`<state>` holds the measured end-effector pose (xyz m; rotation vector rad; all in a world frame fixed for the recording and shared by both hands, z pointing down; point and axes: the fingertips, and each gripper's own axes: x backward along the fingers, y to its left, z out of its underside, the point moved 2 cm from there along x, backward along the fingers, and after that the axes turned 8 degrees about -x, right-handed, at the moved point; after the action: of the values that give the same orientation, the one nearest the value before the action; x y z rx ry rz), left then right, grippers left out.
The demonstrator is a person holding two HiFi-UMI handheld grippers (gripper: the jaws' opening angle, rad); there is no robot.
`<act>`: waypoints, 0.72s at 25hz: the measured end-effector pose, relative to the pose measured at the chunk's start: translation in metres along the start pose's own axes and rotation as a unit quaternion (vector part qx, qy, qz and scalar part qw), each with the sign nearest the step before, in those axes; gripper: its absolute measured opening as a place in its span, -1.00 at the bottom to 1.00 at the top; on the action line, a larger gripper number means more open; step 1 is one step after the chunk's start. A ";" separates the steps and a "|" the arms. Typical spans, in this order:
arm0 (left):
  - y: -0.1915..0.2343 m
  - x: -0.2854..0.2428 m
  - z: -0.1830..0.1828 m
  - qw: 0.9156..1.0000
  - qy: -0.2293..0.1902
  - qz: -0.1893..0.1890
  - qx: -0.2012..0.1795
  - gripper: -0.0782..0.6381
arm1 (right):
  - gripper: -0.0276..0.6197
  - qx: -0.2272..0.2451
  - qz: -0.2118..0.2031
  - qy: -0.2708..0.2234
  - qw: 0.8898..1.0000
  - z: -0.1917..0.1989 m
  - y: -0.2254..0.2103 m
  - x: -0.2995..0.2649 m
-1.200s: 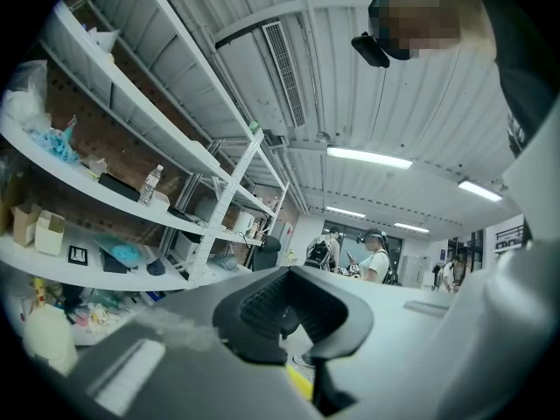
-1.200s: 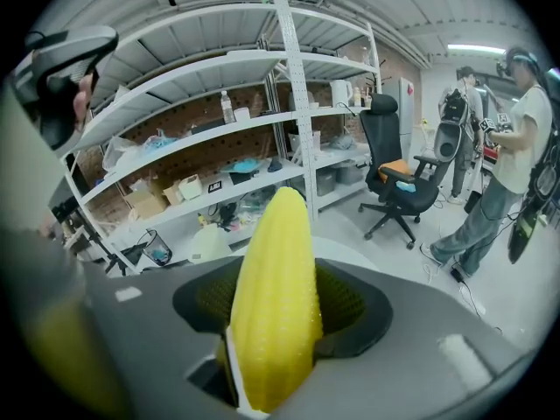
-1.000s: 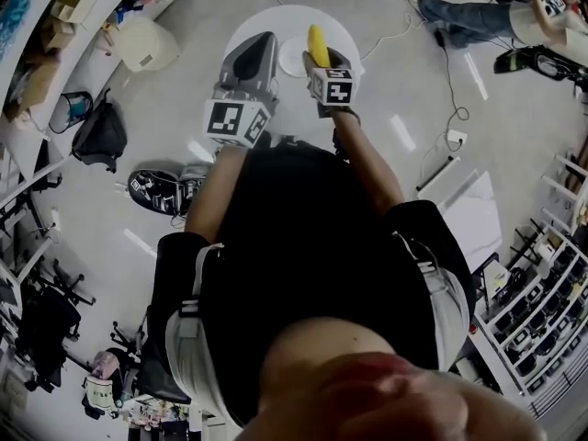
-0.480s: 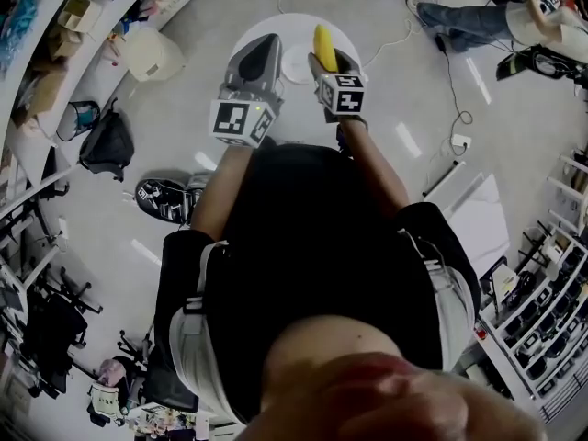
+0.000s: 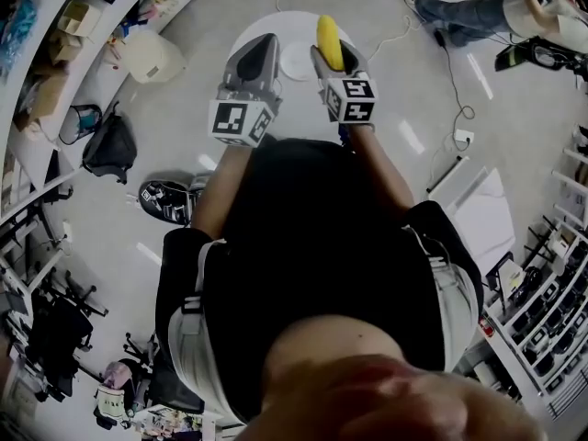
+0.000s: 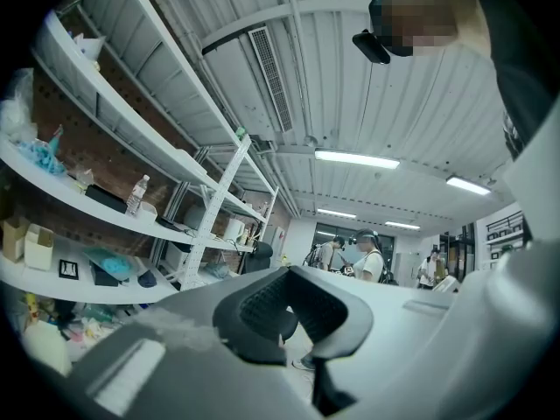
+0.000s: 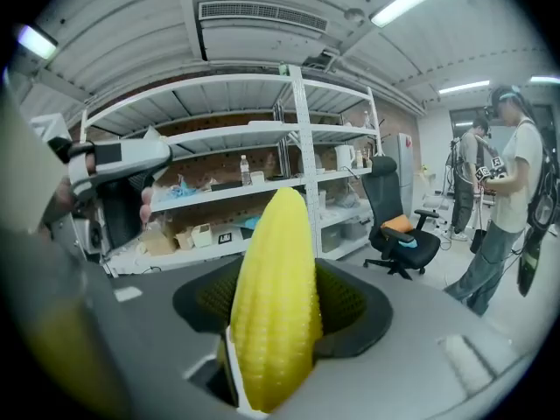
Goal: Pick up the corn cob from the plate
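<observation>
My right gripper [image 5: 329,55] is shut on a yellow corn cob [image 5: 328,40] and holds it in the air above the round white table [image 5: 262,24]. A white plate [image 5: 296,63] lies on that table, just left of the cob. In the right gripper view the corn cob [image 7: 276,296] stands between the jaws of the right gripper [image 7: 278,326], its tip pointing away from the camera. My left gripper [image 5: 257,51] hovers over the table's left side with its jaws together and nothing in them. The left gripper [image 6: 297,326] faces the room, level.
Shelves [image 7: 262,182] full of boxes line the wall. A white bin [image 5: 152,53], a black bag [image 5: 108,141] and shoes [image 5: 165,200] lie on the floor at left. Another person [image 5: 464,12] is at the top right, with cables nearby. An office chair [image 7: 398,226] stands ahead.
My right gripper has risen with the corn cob, up off the plate and closer to the head camera. The left gripper has stayed where it was.
</observation>
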<state>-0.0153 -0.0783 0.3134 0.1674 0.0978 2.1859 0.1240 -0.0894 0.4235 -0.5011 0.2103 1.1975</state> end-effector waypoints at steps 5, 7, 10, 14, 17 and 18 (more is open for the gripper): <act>-0.003 0.007 0.005 1.000 0.006 0.004 -0.004 -0.77 | -0.16 -0.007 -0.003 -0.023 1.000 -0.010 0.009 0.020; -0.004 0.009 0.006 1.000 0.007 0.004 -0.004 -0.77 | -0.16 -0.001 -0.005 -0.034 0.999 -0.016 0.013 0.026; -0.007 0.009 0.007 1.000 0.005 0.007 -0.003 -0.77 | -0.15 0.008 -0.008 -0.047 0.999 -0.025 0.016 0.034; -0.007 0.010 0.007 1.000 0.006 0.007 -0.002 -0.77 | -0.15 0.010 -0.012 -0.050 0.999 -0.027 0.020 0.037; -0.005 0.009 0.004 1.000 0.004 0.006 0.000 -0.77 | -0.15 0.008 -0.013 -0.059 0.998 -0.032 0.022 0.040; -0.005 0.009 0.004 1.000 0.004 0.008 -0.002 -0.77 | -0.15 0.007 -0.013 -0.063 0.998 -0.035 0.023 0.042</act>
<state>-0.0154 -0.0678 0.3170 0.1576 0.0982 2.2026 0.1216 -0.0646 0.3700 -0.4132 0.1033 1.1974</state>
